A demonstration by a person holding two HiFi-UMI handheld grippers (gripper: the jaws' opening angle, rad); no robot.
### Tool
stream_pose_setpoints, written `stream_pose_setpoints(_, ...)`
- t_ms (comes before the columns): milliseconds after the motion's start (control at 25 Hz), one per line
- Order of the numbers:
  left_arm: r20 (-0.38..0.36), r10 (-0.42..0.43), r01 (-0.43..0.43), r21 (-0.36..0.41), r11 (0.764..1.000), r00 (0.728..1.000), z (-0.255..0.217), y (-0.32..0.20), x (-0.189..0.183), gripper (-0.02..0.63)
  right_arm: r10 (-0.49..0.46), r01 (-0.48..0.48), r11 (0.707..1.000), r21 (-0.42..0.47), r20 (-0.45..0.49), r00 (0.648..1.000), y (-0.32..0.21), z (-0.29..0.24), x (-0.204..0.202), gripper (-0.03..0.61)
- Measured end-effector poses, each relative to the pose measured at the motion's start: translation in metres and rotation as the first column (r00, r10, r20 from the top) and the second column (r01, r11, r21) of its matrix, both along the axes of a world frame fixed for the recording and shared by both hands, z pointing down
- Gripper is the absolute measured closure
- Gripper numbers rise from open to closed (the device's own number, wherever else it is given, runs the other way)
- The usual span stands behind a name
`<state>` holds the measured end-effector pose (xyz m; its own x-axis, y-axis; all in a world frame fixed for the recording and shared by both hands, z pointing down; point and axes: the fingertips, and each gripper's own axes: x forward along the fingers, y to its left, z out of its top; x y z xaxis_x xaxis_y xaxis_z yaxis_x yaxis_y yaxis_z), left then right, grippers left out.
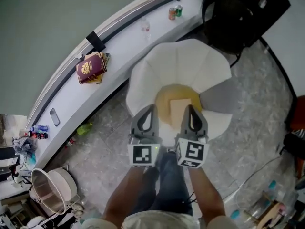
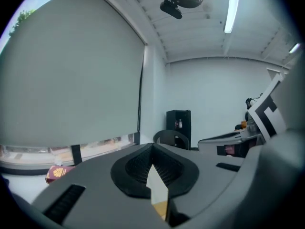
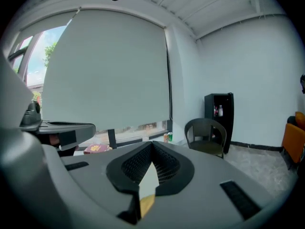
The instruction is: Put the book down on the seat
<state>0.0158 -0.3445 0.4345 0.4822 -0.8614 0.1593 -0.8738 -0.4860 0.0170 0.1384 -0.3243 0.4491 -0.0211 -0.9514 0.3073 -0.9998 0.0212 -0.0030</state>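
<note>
A pale cream book (image 1: 179, 109) lies flat on the yellow cushion (image 1: 163, 102) of a white petal-shaped chair (image 1: 190, 56). My left gripper (image 1: 151, 109) hovers over the seat's front edge, just left of the book, jaws shut and empty. My right gripper (image 1: 190, 108) is level with it, its tip over the book's right edge, also shut with nothing between the jaws. In the left gripper view the left gripper (image 2: 152, 147) has its tips together; in the right gripper view the right gripper (image 3: 152, 144) does too, and only white and yellow chair shows through the slit.
A red book (image 1: 90, 67) lies on the white window ledge (image 1: 128, 42), with two cans (image 1: 175, 12) farther along. A black chair (image 1: 226, 18) stands behind the white one. A metal pot (image 1: 47, 190) and clutter sit at lower left.
</note>
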Motion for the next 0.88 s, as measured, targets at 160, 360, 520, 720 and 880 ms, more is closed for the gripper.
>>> stream_pose_setpoints(160,-0.028,0.022,-0.02,0.085,0.996,0.999,-0.075,0.003,-0.003,0.607,-0.006,0.01,0.996,0.094,-0.045,0.999,0.004,-0.078,-0.006,0.572)
stream_pose_setpoints(360,-0.049,0.054,-0.045,0.177,0.983,0.997,-0.155,0.016,-0.012,0.607,0.001,0.013,0.984,0.18,-0.079,0.997,0.027,-0.158,-0.013,0.572)
stream_pose_setpoints(520,-0.061,0.062,-0.047,0.222,0.974,0.996,-0.193,0.032,-0.025,0.607,-0.009,0.032,0.973,0.229,-0.102,0.995,0.042,-0.202,-0.019,0.572)
stream_pose_setpoints(720,-0.057,0.057,-0.043,0.221,0.974,0.997,-0.206,0.054,-0.043,0.606,-0.002,0.026,0.966,0.257,-0.093,0.996,0.066,-0.23,-0.025,0.572)
stream_pose_setpoints(880,-0.05,0.064,-0.05,0.24,0.97,0.997,-0.216,0.066,-0.053,0.607,-0.006,0.033,0.967,0.254,-0.106,0.994,0.082,-0.238,-0.028,0.572)
